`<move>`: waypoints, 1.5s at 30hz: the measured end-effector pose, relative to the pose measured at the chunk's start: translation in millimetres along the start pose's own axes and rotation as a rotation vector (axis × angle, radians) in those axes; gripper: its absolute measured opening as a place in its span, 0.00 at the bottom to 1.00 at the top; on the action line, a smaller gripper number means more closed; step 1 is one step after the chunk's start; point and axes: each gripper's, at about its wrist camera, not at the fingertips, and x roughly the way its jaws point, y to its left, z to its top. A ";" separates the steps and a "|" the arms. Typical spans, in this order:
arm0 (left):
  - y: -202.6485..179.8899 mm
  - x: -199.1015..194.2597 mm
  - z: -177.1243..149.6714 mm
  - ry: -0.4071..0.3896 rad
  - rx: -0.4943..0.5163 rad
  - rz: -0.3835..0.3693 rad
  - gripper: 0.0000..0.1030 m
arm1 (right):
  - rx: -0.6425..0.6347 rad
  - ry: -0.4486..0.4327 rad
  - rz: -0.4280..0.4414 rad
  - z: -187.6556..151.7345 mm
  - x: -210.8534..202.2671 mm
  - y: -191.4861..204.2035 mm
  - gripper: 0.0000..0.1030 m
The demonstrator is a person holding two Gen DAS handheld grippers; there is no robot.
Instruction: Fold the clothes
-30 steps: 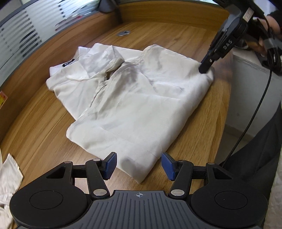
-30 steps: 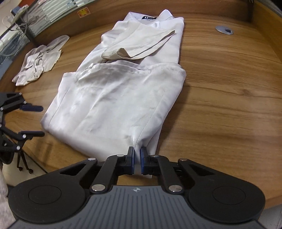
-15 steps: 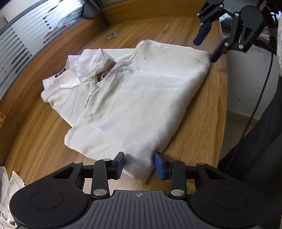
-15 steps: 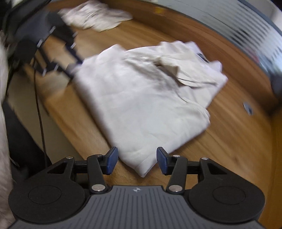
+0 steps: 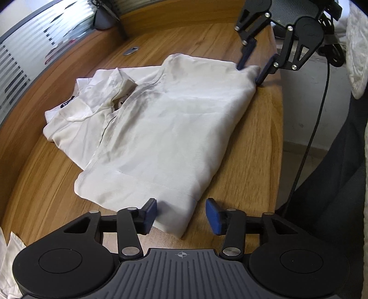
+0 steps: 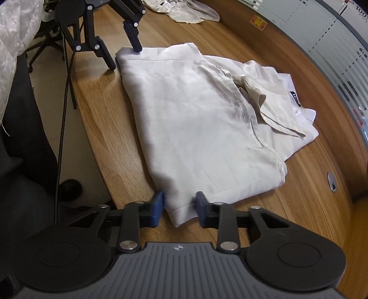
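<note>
- So, we have a white shirt lying partly folded on the wooden table, filling the middle of both wrist views.
- In the left wrist view, the left gripper sits at the bottom centre of the frame, and its jaws are opening; the shirt's near corner lies between the blue pads, touching the left one while the right one stands clear.
- We see no grip there (the cloth simply rests flat on the table).
- Up in the upper right of that same frame, the right gripper straddles the shirt's far corner.
- Over to the right wrist view: the right gripper is at bottom centre, its jaws closing, with the shirt's hemmed corner between the pads; whether they already press the cloth we cannot tell.
- In the upper left of this frame, the left gripper stands over the opposite corner, one finger tip on top of the cloth and the other down on the table just beside the edge.
- The collar with its dark label lies toward the right of this view, a short sleeve folded over beside it.
- More pale clothing sits heaped at the top centre, well apart from the shirt.
- A round metal grommet shows in the table at the right edge.
</note>
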 end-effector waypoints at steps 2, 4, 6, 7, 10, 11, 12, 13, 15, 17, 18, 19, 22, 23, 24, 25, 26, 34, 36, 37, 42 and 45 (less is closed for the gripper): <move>5.3 2.6 1.2 0.000 -0.020 0.009 0.44 | 0.004 0.008 0.011 1.5 1.0 -1.3 0.18; 11.9 4.8 3.0 -0.005 -0.039 -0.013 0.15 | 0.000 0.011 0.009 4.6 1.0 -0.4 0.11; 12.6 2.3 5.2 -0.030 -0.031 -0.025 0.05 | 0.018 0.009 0.014 8.3 -2.8 -1.1 0.07; 12.1 -0.8 6.0 -0.044 -0.024 -0.020 0.05 | 0.028 0.008 0.016 10.1 -4.6 -1.4 0.07; 15.7 -12.5 7.5 -0.073 -0.047 -0.030 0.05 | 0.091 -0.019 0.033 12.2 -18.0 -8.0 0.06; 18.7 -16.9 8.0 -0.076 -0.069 -0.043 0.05 | 0.112 -0.025 0.039 12.4 -23.4 -11.2 0.06; 22.2 -22.4 8.7 -0.083 -0.092 -0.054 0.05 | 0.137 -0.033 0.041 12.3 -29.3 -14.8 0.06; 25.5 -28.5 9.7 -0.093 -0.114 -0.061 0.05 | 0.162 -0.039 0.045 12.4 -34.8 -19.9 0.06; 32.7 -40.6 12.9 -0.114 -0.162 -0.061 0.05 | 0.212 -0.050 0.054 14.0 -44.9 -31.3 0.06; 44.9 -48.8 18.5 -0.133 -0.215 -0.052 0.05 | 0.254 -0.066 0.050 18.2 -52.6 -45.7 0.06; 51.8 -51.7 22.0 -0.141 -0.237 -0.045 0.05 | 0.274 -0.073 0.046 20.7 -55.8 -53.7 0.06; 58.7 -54.0 25.9 -0.148 -0.255 -0.035 0.05 | 0.288 -0.080 0.040 23.4 -56.7 -62.7 0.06; 83.9 -54.5 40.2 -0.165 -0.298 0.001 0.05 | 0.310 -0.094 0.014 33.4 -55.9 -88.6 0.06; 92.6 -53.7 45.4 -0.170 -0.308 0.014 0.05 | 0.310 -0.098 0.002 36.5 -53.2 -96.6 0.06; 100.6 -52.0 50.8 -0.171 -0.316 0.024 0.05 | 0.311 -0.101 -0.011 39.7 -49.2 -105.4 0.06; 108.2 -49.5 56.4 -0.169 -0.320 0.033 0.05 | 0.311 -0.102 -0.024 42.6 -44.8 -113.7 0.06; 115.8 -46.9 62.0 -0.168 -0.325 0.043 0.05 | 0.309 -0.101 -0.030 45.6 -40.6 -122.5 0.06; 157.9 -16.8 95.4 -0.106 -0.319 0.089 0.05 | 0.277 -0.074 -0.062 74.2 -3.8 -200.6 0.06; 167.8 -5.2 100.7 -0.084 -0.322 0.097 0.05 | 0.268 -0.059 -0.063 80.0 8.0 -218.6 0.06; 172.2 1.1 102.7 -0.072 -0.327 0.101 0.05 | 0.269 -0.051 -0.059 82.3 14.5 -227.4 0.06; 190.9 36.1 111.3 -0.011 -0.337 0.114 0.05 | 0.289 -0.009 -0.035 87.7 52.9 -255.5 0.06; 201.0 59.5 111.2 0.031 -0.342 0.107 0.05 | 0.309 0.021 -0.006 85.5 76.3 -264.5 0.06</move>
